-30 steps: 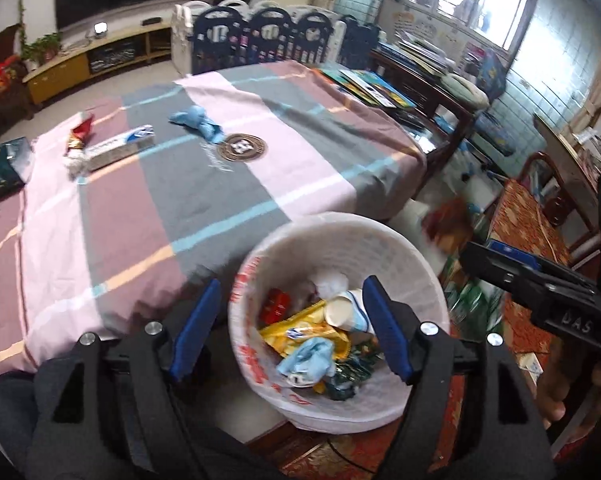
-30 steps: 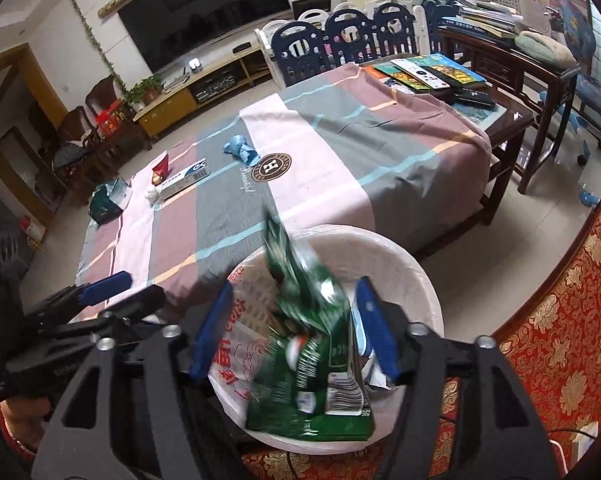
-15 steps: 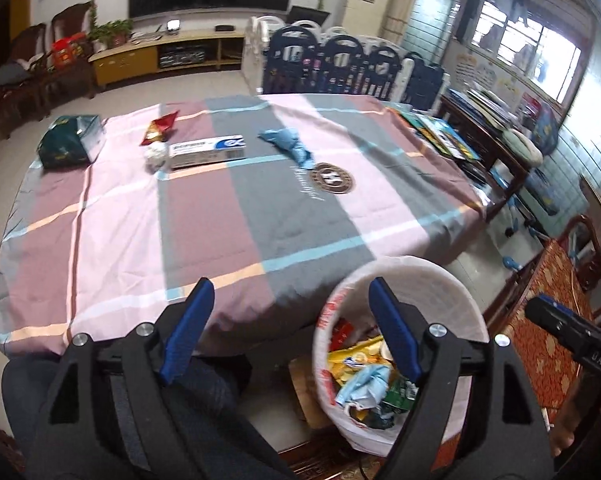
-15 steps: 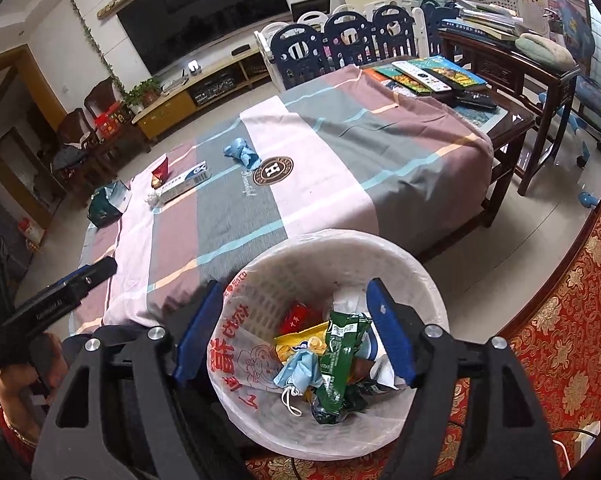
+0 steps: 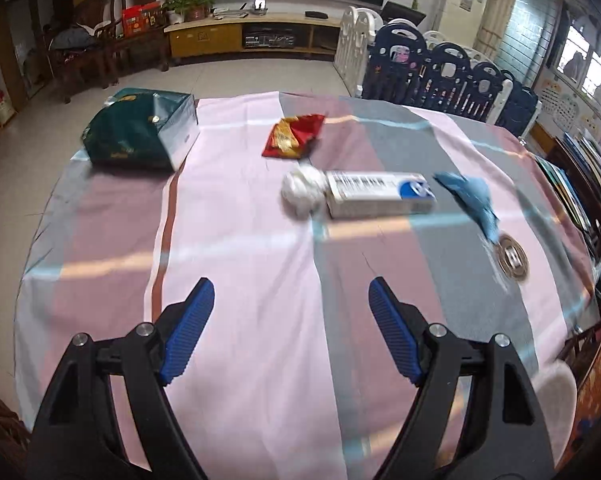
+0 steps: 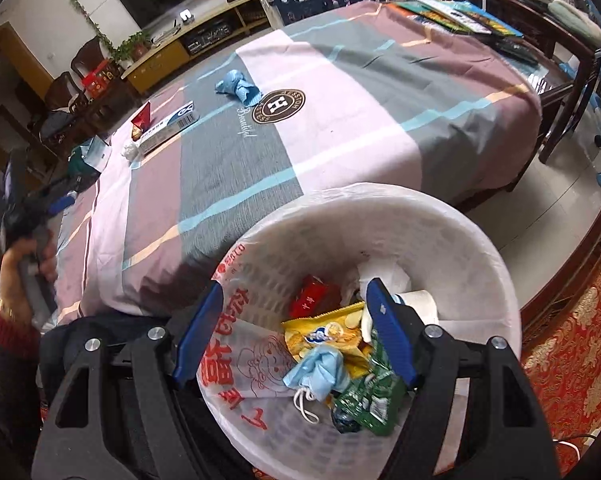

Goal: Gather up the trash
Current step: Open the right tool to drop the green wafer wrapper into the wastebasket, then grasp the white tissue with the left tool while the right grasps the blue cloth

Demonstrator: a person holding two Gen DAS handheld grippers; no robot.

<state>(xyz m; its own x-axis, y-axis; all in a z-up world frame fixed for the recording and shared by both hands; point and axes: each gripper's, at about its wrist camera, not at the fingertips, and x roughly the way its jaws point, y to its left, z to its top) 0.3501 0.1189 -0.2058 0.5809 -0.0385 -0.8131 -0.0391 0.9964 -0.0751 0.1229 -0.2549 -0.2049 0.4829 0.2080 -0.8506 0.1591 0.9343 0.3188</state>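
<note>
My left tongs [image 5: 290, 300] are spread wide with nothing between them, over the near part of the tabletop [image 5: 240, 360], which is covered in a striped cloth. Bare cloth runs ahead of the blue pads up to the trash. The cloth's left edge drops to open floor; its far edge faces a TV bench across clear floor. A blue playpen fence [image 5: 452, 76] stands close behind the far right corner.

Trash on the tabletop: green bag [image 5: 140, 132] at far left near the edge, red snack wrapper [image 5: 294, 136] mid-far, white paper ball [image 5: 302, 192] touching the end of a white-and-blue box [image 5: 380, 198], crumpled blue mask [image 5: 474, 198] just right of the box, apart from it.

My right tongs [image 6: 294, 292] are also spread and empty, above the white basket [image 6: 460, 232], which sits beside the tabletop's near edge, lined with a printed bag. Inside: yellow chip bag [image 6: 328, 332], green wrapper [image 6: 370, 400], blue mask, red packet [image 6: 310, 298], white paper cup [image 6: 418, 304]. Red patterned fabric lies right of the basket.
</note>
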